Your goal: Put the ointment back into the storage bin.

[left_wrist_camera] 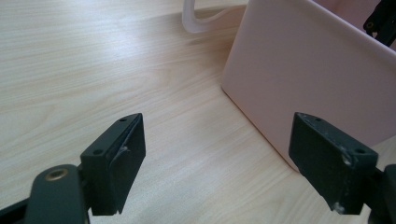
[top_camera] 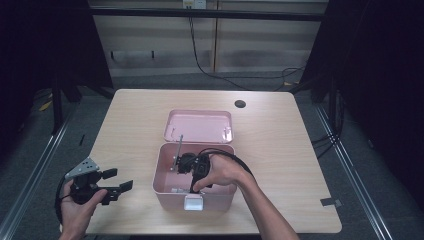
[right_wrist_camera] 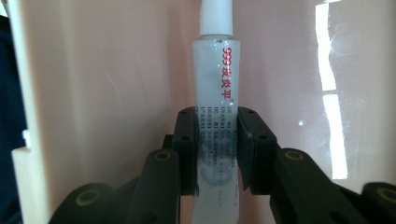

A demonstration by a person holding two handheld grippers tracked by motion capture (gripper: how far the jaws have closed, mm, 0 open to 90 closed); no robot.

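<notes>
1. Right gripper: jaws clamped on a tube, pads pressing both sides of its lower body. Tube is translucent with a white ribbed cap and red print, pointing away from the jaws.
2. Tube and right gripper sit inside the pink box; pink wall right behind the tube in the right gripper view.
3. Right hand reaches down into the box; cable loops over the rim.
4. Left gripper: jaws wide apart, nothing between them, bare table underneath.
5. Left gripper is held just left of the box, near the table's front-left edge; box wall is close to one jaw, contact can't be told.
6. Box is mid-table, lid open and lying flat behind it, white latch on the front.
</notes>
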